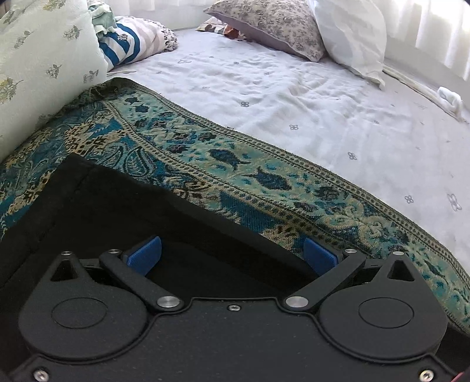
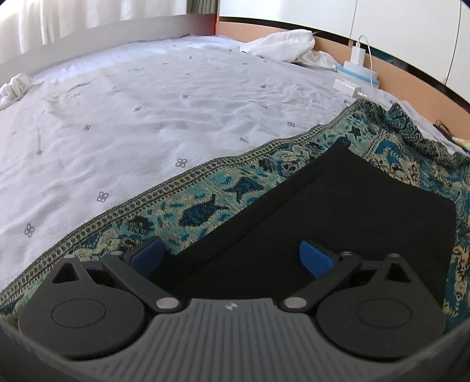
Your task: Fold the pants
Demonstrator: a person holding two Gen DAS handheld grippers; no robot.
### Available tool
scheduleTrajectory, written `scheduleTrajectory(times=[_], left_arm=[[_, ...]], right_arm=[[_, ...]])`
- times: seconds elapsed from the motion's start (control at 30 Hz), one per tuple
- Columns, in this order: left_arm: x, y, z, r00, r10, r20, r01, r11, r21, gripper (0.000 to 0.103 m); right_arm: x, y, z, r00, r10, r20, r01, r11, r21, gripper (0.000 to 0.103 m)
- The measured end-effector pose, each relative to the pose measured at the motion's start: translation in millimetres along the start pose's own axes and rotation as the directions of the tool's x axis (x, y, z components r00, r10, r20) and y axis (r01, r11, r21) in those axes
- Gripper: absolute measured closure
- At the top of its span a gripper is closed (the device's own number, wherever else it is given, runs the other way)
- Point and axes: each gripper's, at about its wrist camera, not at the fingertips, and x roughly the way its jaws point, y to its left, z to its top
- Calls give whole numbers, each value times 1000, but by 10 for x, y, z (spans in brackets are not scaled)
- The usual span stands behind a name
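Black pants (image 1: 123,205) lie flat on a teal patterned rug (image 1: 205,158) spread on the bed. In the left wrist view my left gripper (image 1: 232,255) is open just above the pants' far edge, its blue pads (image 1: 145,254) wide apart and holding nothing. In the right wrist view the pants (image 2: 352,211) show a corner toward the far right on the rug (image 2: 205,202). My right gripper (image 2: 232,255) is open just above the pants' left edge, with blue pads (image 2: 315,258) wide apart and empty.
A white bedsheet (image 1: 293,97) covers the bed beyond the rug. Pillows (image 1: 349,32) and a floral cushion (image 1: 264,23) lie at the far end, a quilt (image 1: 38,58) at left. In the right view, a white cloth (image 2: 282,44) and chargers (image 2: 355,73) sit by the bed frame.
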Motion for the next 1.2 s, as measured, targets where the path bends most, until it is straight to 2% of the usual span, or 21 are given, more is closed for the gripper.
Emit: scheduleTrajectory(times=[0.3,0.4,0.47,0.53,0.57,0.73,0.87,0.9,0.93,0.97,1.03,1.2], left_arm=[[-1,-12,-18,1000,8,13,-8,1000,12,0],[-11,-1,-28,1000,-1,23,0,1000,25,1],[-34,-5,-55,999,-9,47,6,999,49,8],[-64,1,-75,997,-22,73,16,997,74,22],[-75,8,-75,996,-26,82,19,997,79,26],[-117,49,-63,992,-68,107,58,993,98,68],[-118,79,-45,991,-93,99,85,993,83,78],[-118,83,-44,991,-93,100,85,993,81,83],[-119,88,-43,991,-92,102,84,993,81,89],[-120,93,-41,991,-89,103,80,993,82,91],[-134,114,-39,990,-89,108,79,993,85,99],[-194,228,-21,987,-127,98,119,990,77,101]], right_arm=[[30,-20,29,1000,12,-25,-12,1000,3,0],[36,-58,39,999,28,-33,-27,1000,15,6],[25,-50,31,999,30,-28,-30,1000,-3,9],[4,-36,30,999,36,-21,-37,999,-22,16],[-8,-33,33,999,41,-20,-42,999,-26,20],[-63,20,38,997,77,-12,-78,995,-62,39],[-82,64,30,997,83,-3,-83,993,-85,46],[-89,67,27,996,86,0,-85,992,-88,50],[-102,56,32,997,83,7,-82,993,-85,60],[-114,38,36,997,80,10,-79,994,-79,76],[-125,-42,61,997,70,10,-69,996,-61,92],[-161,-328,91,985,172,-18,-172,985,2,99]])
